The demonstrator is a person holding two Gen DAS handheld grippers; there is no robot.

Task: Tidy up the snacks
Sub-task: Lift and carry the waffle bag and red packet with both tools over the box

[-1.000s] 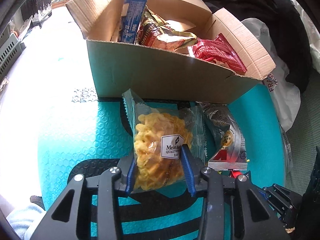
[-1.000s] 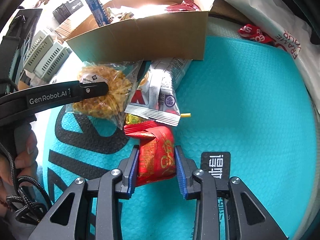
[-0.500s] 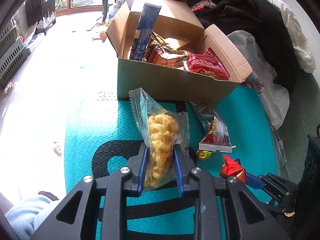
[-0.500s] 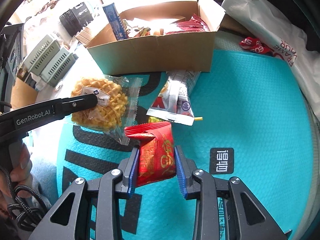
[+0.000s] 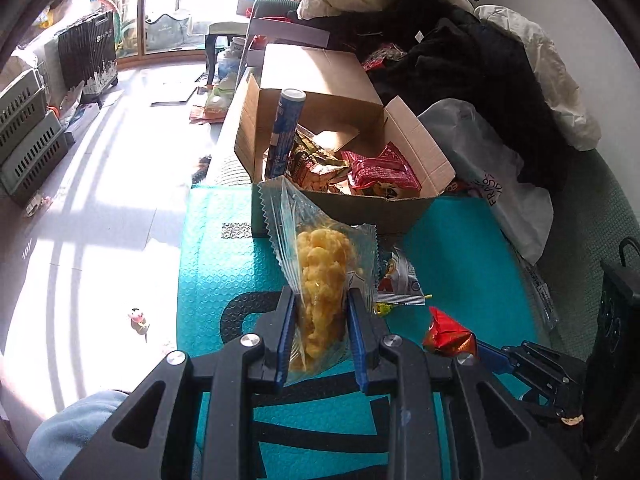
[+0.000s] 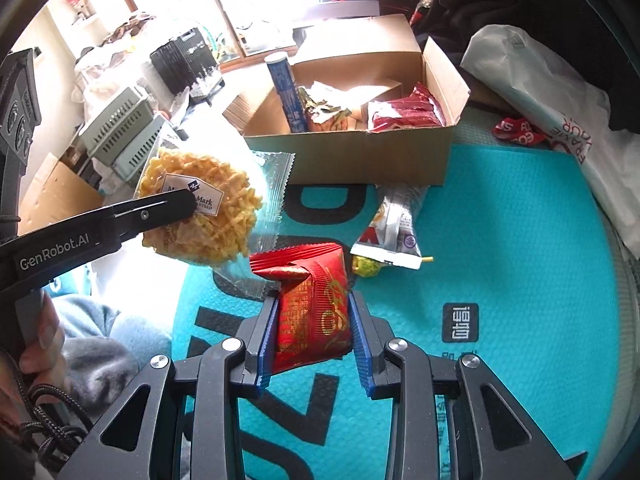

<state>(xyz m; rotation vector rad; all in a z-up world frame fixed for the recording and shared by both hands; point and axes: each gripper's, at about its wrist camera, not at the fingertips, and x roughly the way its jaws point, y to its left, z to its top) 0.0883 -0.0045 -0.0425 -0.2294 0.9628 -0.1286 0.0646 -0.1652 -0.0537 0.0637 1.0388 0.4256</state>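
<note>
My left hand-held gripper [image 5: 318, 316] points steeply down over the teal mat [image 5: 224, 256], its blue pads clamped tight on a clear bag of yellow waffle crisps [image 5: 322, 280]. The bag hangs clear of the mat, its crimped top edge reaching toward the cardboard box [image 5: 352, 204]. In the right wrist view the same bag [image 6: 200, 208] is seen flat-on, pinched at its white label, with my left hand [image 6: 42, 344] wrapped round the handle at the lower left edge.

My right hand-held gripper [image 6: 314, 336] also tilts downward and is closed on a red snack packet [image 6: 312, 304], gripped by its lower half so the folded top stands up above the pads. It too is off the mat. In the left wrist view that red packet [image 5: 448, 334] sits low and to the right of the crisps.

The box is open, flaps spread, with a blue tube [image 5: 285, 132] standing upright among red and brown packets. A silver snack packet [image 6: 394, 224] lies on the mat just in front of the box, a small yellow-green sweet [image 6: 366, 266] touching its near end.
</note>
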